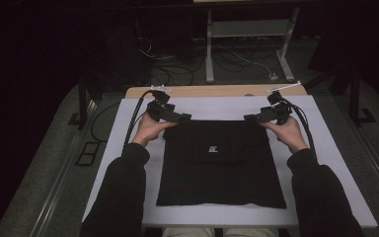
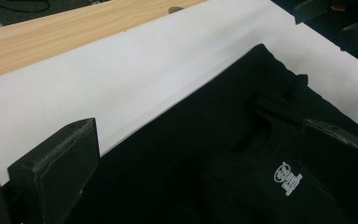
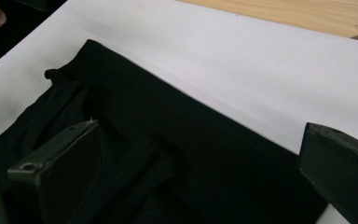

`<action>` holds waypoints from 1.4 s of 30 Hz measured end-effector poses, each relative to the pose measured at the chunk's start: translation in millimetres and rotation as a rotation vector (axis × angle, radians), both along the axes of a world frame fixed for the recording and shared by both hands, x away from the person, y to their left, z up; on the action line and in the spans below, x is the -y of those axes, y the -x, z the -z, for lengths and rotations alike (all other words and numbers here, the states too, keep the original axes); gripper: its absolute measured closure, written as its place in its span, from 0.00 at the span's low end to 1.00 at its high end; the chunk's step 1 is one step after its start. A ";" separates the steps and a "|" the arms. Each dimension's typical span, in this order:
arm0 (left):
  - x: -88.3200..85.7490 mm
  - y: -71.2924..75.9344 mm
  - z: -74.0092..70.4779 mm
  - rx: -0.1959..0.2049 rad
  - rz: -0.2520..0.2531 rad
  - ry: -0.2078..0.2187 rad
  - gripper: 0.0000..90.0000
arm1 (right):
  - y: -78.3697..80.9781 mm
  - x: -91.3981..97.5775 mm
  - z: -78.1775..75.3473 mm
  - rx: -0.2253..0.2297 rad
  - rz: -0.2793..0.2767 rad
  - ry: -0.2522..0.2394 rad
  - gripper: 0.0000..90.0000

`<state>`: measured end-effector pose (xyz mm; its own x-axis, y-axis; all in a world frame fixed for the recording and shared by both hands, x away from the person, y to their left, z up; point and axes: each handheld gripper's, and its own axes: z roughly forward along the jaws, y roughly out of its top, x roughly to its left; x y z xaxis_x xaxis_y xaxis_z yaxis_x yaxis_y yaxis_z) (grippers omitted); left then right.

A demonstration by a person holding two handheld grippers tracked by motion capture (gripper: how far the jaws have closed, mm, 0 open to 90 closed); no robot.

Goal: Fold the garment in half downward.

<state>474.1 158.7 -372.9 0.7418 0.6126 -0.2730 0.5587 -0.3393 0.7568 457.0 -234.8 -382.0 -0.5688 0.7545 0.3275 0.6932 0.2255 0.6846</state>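
Observation:
A black T-shirt [image 1: 219,165] lies folded flat on a white sheet [image 1: 217,104], its small white logo [image 1: 212,148] facing up. My left gripper [image 1: 182,117] hovers at the shirt's far left corner, and its jaws stand wide open. My right gripper [image 1: 250,118] hovers at the far right corner, also wide open. In the left gripper view the jaws of the left gripper [image 2: 200,149] straddle the shirt's far edge [image 2: 177,154] with nothing pinched. The right gripper view shows the same of the right gripper [image 3: 200,163], above black cloth [image 3: 168,135].
The white sheet covers a wooden tabletop [image 1: 212,91] whose far strip is bare. Beyond the table a metal stand [image 1: 249,29] and loose cables [image 1: 177,69] lie on the dark floor. White margins run around the shirt on all sides.

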 end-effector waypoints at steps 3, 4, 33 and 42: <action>3.9 0.3 3.1 -0.006 0.019 -0.013 0.00 | 0.4 -3.6 1.6 -0.003 -0.010 -0.010 0.00; 5.2 0.5 4.3 -0.012 0.028 -0.017 0.00 | 0.3 -4.7 2.5 -0.002 -0.015 -0.012 0.00; 19.1 0.3 38.1 -0.071 0.100 -0.027 0.00 | 4.7 -25.2 33.5 -0.038 -0.073 0.002 0.00; 20.0 -1.0 47.9 -0.094 0.105 -0.026 0.00 | 4.2 -29.7 43.6 -0.050 -0.082 0.007 0.00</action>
